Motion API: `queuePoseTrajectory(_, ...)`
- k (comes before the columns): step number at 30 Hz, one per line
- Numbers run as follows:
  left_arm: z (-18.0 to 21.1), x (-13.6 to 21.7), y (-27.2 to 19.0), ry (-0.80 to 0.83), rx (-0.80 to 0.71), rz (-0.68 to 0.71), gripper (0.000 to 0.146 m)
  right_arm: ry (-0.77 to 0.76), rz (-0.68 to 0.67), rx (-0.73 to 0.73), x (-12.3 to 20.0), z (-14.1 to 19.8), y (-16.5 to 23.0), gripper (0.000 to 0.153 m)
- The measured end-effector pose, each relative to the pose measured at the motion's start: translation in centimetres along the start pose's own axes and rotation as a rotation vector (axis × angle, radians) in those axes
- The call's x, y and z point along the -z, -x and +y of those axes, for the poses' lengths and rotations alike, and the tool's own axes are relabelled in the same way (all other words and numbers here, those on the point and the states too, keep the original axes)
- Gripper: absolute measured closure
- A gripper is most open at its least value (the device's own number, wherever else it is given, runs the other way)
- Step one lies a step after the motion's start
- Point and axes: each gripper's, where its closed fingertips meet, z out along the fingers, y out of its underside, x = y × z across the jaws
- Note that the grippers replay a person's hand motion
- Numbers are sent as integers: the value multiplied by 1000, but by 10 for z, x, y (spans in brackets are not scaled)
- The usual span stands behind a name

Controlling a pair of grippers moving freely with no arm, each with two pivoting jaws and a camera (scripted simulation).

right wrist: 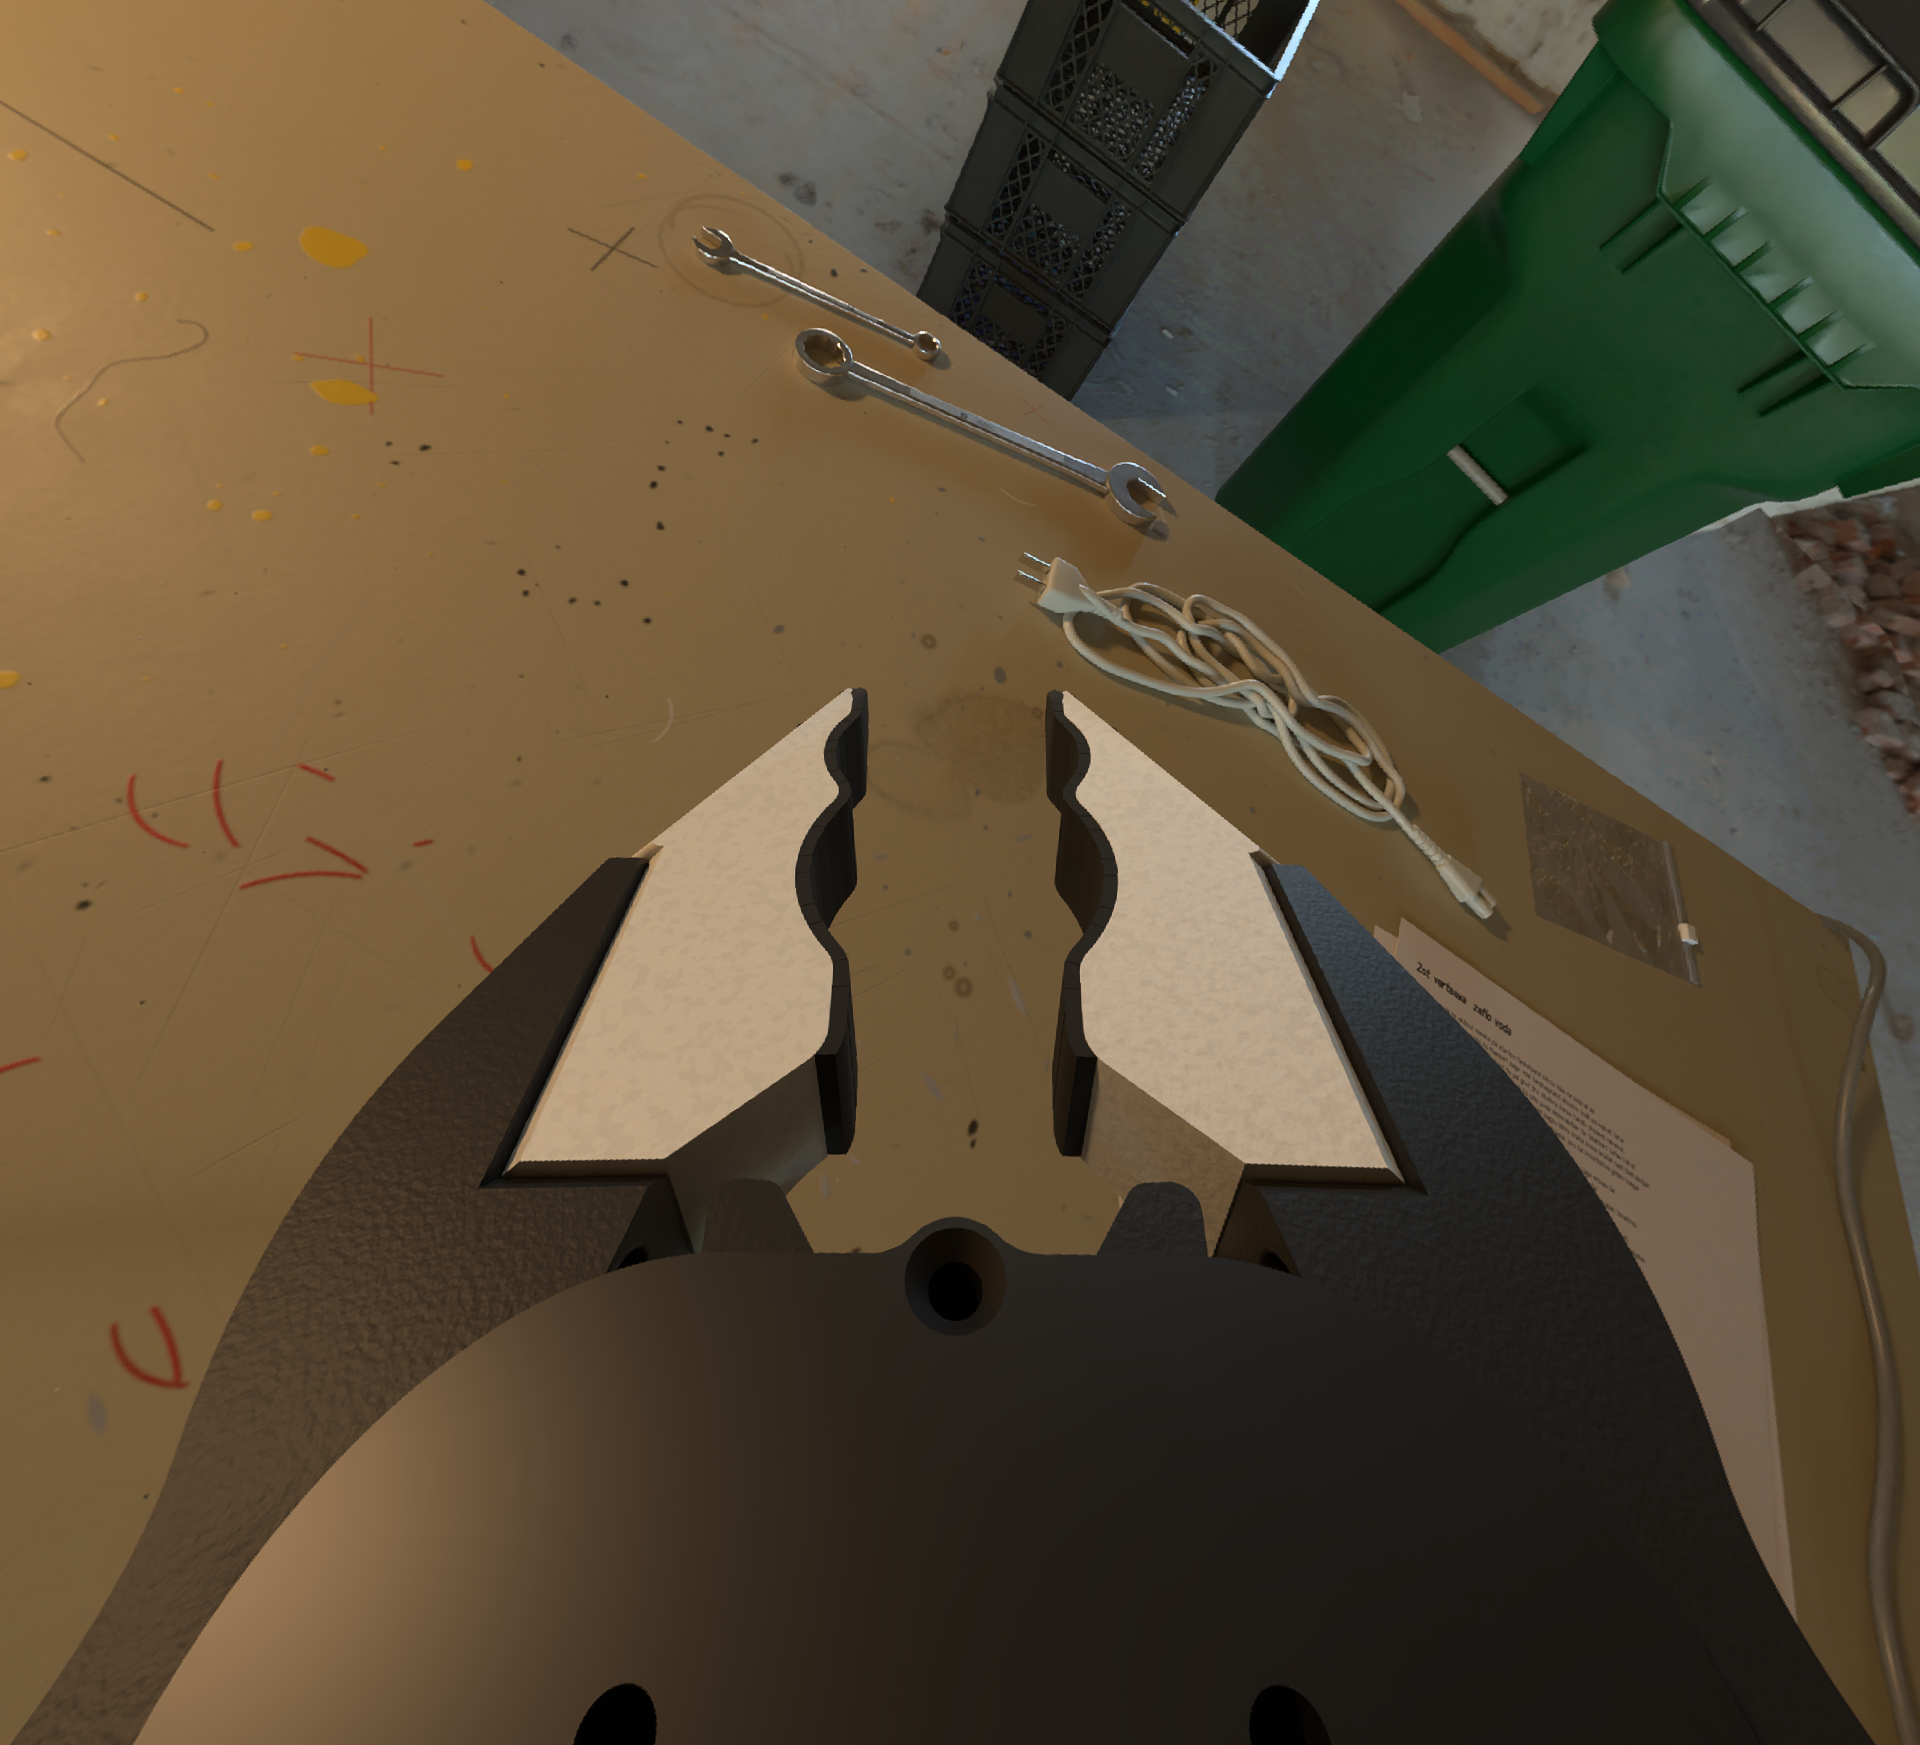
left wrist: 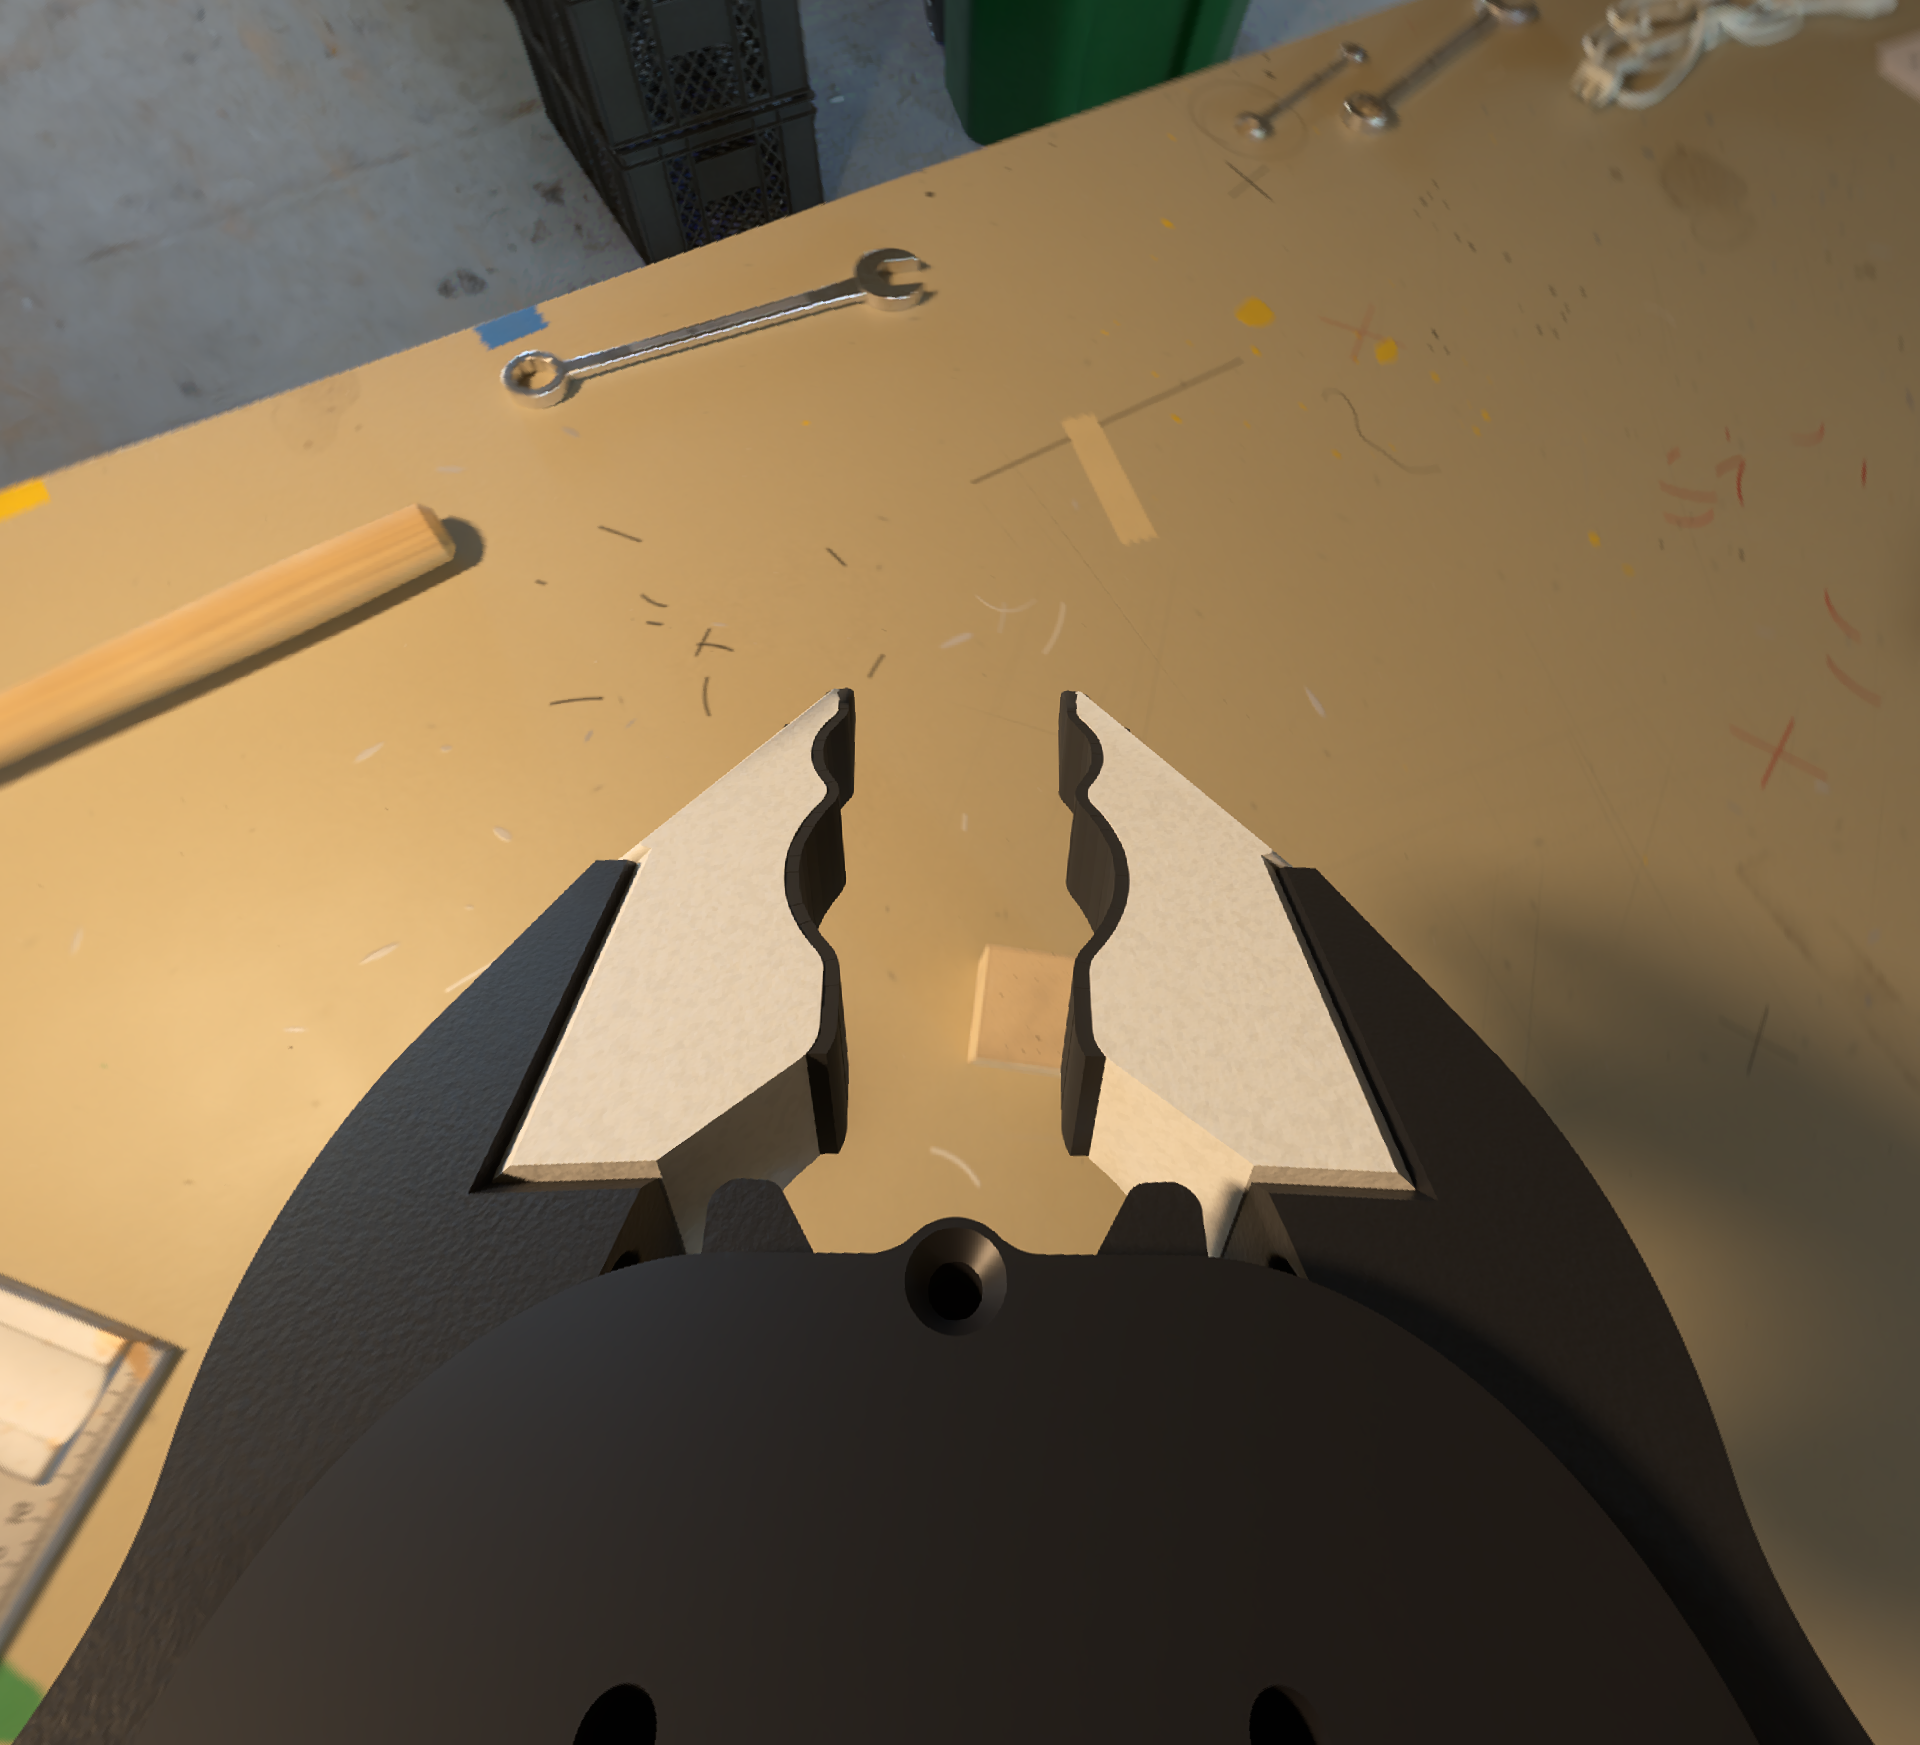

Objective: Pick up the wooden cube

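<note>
The small pale wooden cube (left wrist: 1016, 1009) sits on the tan workbench top (left wrist: 1455, 656), well in from its far edge, under the left gripper (left wrist: 956, 708) and partly hidden by that gripper's right-hand finger. It looks light, rigid and matt, so I judge a squeeze across two opposite flat faces should hold without slipping. The left gripper's jaws stand partly apart and empty; the cube lies off-centre in the gap. The right gripper (right wrist: 956, 708) is likewise parted and holds nothing. Near the right edge lies a printed paper sheet (right wrist: 1579, 1176); its writing is left unquoted. No brands show.
</note>
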Motion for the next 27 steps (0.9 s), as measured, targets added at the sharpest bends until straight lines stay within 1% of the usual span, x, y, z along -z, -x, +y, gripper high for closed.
queuePoseTrajectory(2, 5, 6, -20, 31, -80, 10, 107, 8, -2, 6, -1, 1, 1, 119)
queuePoseTrajectory(5, 32, 2, -45, 179, -185, 16, 105, 19, -6, 19, -2, 2, 4, 118)
queuePoseTrajectory(6, 43, -2, -49, 237, -225, 3, 103, 21, -9, 24, -3, 2, 6, 118)
queuePoseTrajectory(9, 74, -14, -48, 388, -358, -96, 101, 29, -19, 40, -3, 1, 11, 118)
queuePoseTrajectory(11, 92, -22, -46, 473, -407, -128, 97, 32, -25, 51, -4, 1, 14, 118)
queuePoseTrajectory(14, 111, -32, -42, 562, -406, -140, 92, 48, -33, 63, -5, 2, 18, 118)
queuePoseTrajectory(17, 121, -39, -38, 611, -368, -128, 89, 58, -49, 73, -6, 3, 21, 118)
queuePoseTrajectory(20, 130, -43, -30, 673, -342, -146, 86, 70, -59, 88, -7, 5, 24, 118)
queuePoseTrajectory(22, 135, -44, -25, 707, -335, -161, 85, 76, -62, 97, -8, 6, 25, 118)
queuePoseTrajectory(27, 150, -48, -21, 771, -273, -139, 85, 77, -66, 99, -8, 5, 26, 118)
